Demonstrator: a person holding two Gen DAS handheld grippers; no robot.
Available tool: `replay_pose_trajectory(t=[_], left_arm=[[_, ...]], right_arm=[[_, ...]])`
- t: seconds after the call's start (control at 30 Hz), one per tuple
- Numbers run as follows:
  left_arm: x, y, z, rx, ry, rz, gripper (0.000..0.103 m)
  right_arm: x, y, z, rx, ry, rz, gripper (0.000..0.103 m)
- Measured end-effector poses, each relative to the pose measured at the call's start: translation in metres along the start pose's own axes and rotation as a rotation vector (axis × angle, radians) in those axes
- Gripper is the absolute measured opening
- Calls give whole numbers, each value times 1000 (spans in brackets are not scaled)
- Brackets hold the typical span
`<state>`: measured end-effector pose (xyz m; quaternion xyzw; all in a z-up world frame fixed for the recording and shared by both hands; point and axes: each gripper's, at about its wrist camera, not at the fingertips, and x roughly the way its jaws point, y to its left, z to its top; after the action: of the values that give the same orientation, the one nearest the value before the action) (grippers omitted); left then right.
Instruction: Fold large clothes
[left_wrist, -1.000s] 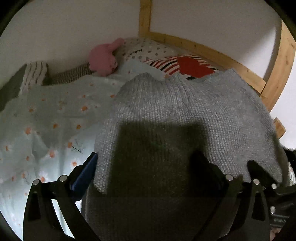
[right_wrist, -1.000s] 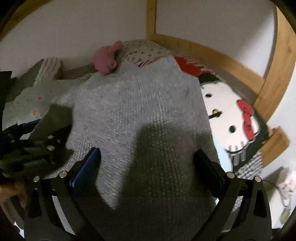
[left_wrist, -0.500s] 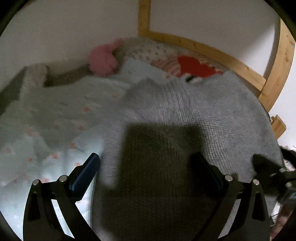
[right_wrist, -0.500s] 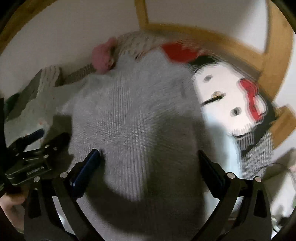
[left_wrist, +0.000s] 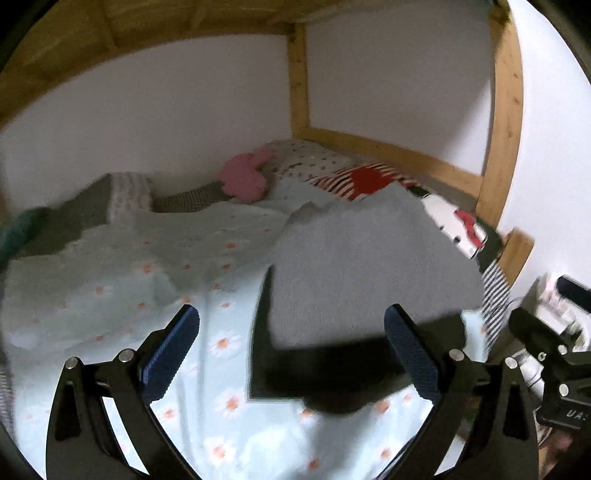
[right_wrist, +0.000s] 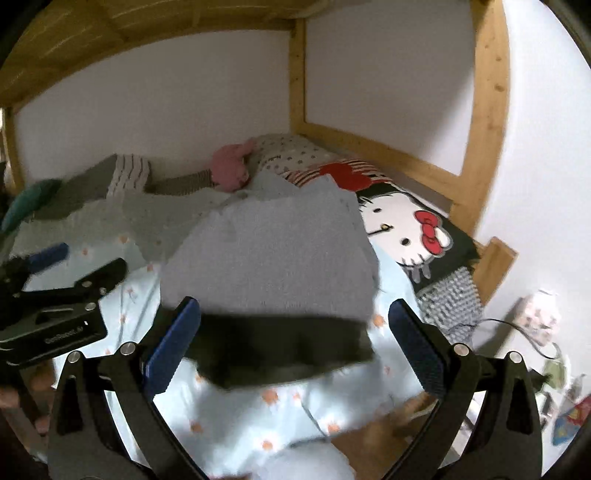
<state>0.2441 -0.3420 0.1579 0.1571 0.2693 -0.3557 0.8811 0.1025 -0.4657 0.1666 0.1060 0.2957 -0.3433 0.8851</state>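
Both pairs of blue-padded fingers are standing wide apart with nothing between them — the left gripper (left_wrist: 291, 343) and the right gripper (right_wrist: 293, 336) are hovering side by side over the near part of the bed, pinching nothing.

Under them the pale blue daisy-print bedsheet (left_wrist: 110, 295) is spreading across the whole mattress, bunching into folds toward the wall. The wooden bed frame (right_wrist: 484, 110) is rising at the far right corner.

On the sheet the grey knitted sweater (right_wrist: 273, 266) is lying flat as a folded block, its long axis running away from the grippers toward the pillows, its near edge falling into dark shadow. In the right wrist view it is sitting just ahead of the fingertips, centred between them; in the left wrist view the sweater (left_wrist: 369, 266) is lying ahead and toward the right finger.

Beyond it a cat-face cushion (right_wrist: 406, 229) is lying along the right rail, and a pink plush toy (left_wrist: 245, 177) is resting by the wall.
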Motion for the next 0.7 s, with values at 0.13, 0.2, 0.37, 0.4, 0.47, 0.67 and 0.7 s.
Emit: replay_pose_trajectory(t=[0.13, 0.2, 0.37, 0.4, 0.47, 0.67, 0.7], left_arm=[[-34, -1, -27, -6, -18, 0, 98], [-48, 0, -43, -23, -21, -21, 98], [-66, -1, -70, -28, 12, -14, 98], [-70, -1, -75, -27, 16, -15, 98], [-74, -1, -85, -23, 26, -2, 98], [-79, 3, -102, -18, 52, -18, 98], [-80, 3, -104, -16, 53, -22, 98]], right_arm=[[-24, 5, -25, 7, 28, 46, 100], [-35, 7, -37, 16, 38, 70, 100], [-50, 16, -62, -5, 49, 60, 100], [-53, 17, -69, -3, 51, 54, 100], [-57, 16, -77, 1, 50, 25, 100], [-66, 26, -96, -48, 39, -40, 100], [-67, 26, -98, -39, 39, -31, 100]])
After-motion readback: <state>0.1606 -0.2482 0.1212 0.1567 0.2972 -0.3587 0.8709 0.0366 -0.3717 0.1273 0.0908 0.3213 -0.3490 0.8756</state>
